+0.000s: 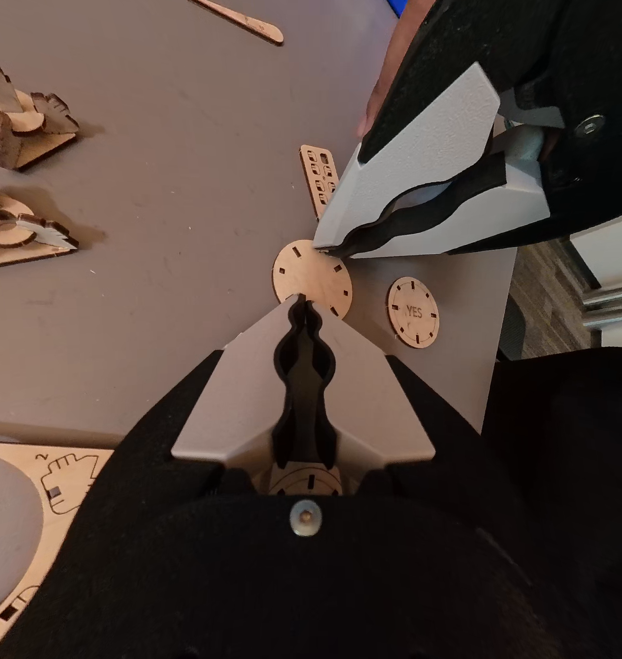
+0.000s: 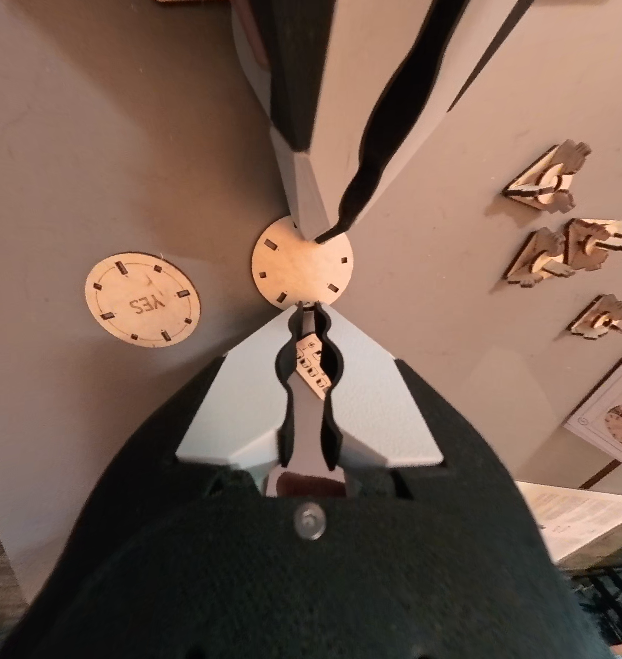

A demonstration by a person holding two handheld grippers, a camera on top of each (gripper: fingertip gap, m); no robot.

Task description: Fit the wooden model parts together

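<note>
- You are working over a plain grey table [image 1: 159, 321], with wood-look floor [image 1: 544, 285] showing past its edge.
- A plain wooden disc [image 1: 311, 281], cut with small slots round its rim, sits between your two grippers, near the table's corner.
- Your left gripper [image 1: 305, 302] is clenched, its black pads meeting at the disc's near edge; whether they pinch the rim or only touch it, you cannot tell from here.
- Your right gripper [image 2: 307, 307] is nearly closed at the opposite edge of the same disc, with a thin gap between its fingertips; something small seems to sit in that gap at the rim, but it is too small to make out.
- In the left wrist view the right gripper comes in from the upper right, tips on the disc's far edge.
- A second wooden disc [image 1: 413, 312], engraved with a ring and lettering, lies flat just to the right, apart from the first.
- A narrow wooden strip [image 1: 320, 178] with small cut-outs lies beyond the plain disc, partly under the right gripper.
- Small assembled wooden pieces [image 1: 24, 117] stand well off to the left.
- A flat wooden stick [image 1: 245, 21] lies far across the table.
- A laser-cut wooden sheet [image 1: 35, 499] lies at the near left.
- Printed paper sheets [image 2: 587, 513] lie at the table's edge in the right wrist view.
</note>
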